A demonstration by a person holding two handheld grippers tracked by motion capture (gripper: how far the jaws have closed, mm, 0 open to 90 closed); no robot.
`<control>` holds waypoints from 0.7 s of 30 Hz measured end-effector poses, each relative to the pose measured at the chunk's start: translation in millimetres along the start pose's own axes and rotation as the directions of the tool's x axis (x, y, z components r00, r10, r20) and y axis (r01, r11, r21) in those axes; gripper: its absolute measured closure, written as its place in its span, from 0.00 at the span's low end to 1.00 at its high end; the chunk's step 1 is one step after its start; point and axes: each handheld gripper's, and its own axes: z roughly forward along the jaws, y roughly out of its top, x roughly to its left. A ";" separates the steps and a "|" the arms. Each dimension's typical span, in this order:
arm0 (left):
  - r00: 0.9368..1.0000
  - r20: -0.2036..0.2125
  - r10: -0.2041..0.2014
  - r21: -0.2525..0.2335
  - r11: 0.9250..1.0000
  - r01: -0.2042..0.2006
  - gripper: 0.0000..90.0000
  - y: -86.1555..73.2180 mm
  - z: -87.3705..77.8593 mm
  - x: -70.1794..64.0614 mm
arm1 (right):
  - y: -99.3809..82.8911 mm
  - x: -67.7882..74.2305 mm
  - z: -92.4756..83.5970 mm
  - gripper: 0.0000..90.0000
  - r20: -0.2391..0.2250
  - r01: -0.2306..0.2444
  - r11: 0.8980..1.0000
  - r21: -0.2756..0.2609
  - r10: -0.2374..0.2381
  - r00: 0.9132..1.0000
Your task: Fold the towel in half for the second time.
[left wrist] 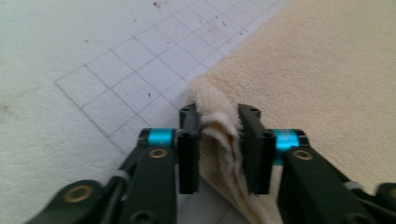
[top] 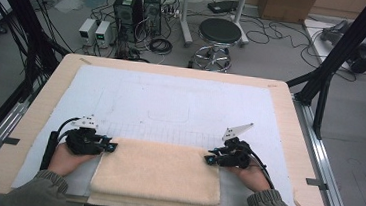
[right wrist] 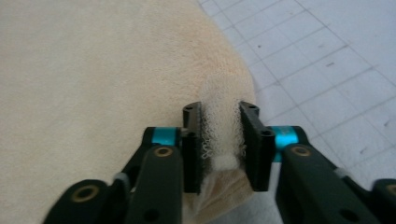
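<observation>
folded towel gripped at both far corners

a cream towel, folded in layers, lies at the near edge of the table on a white gridded mat. left gripper is clamped on the towel's far left corner; the left gripper view shows the cloth bunched between its jaws. right gripper is clamped on the far right corner, fabric pinched likewise. both hands rest just outside the towel's sides. a stool stands on the floor beyond the table.
</observation>
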 end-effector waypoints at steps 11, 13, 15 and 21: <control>0.981 -0.186 -0.051 -0.141 0.990 0.025 0.89 39.1 6.8 15.8 | 34.4 -21.7 -15.6 0.88 0.192 0.062 0.995 -0.080 -0.045 0.980; 0.975 -0.209 -0.074 -0.169 0.985 0.039 0.89 51.7 11.8 24.5 | 46.4 -38.0 -18.2 0.88 0.204 0.034 0.995 -0.098 -0.014 0.979; 0.968 -0.233 -0.088 -0.186 0.982 0.044 0.89 64.6 15.5 32.3 | 56.6 -52.8 -19.4 0.88 0.230 0.019 0.993 -0.114 0.007 0.973; 0.948 -0.303 -0.100 -0.183 0.982 0.045 0.89 92.7 22.4 51.8 | 82.4 -76.6 -16.5 0.87 0.276 0.007 0.993 -0.115 0.025 0.961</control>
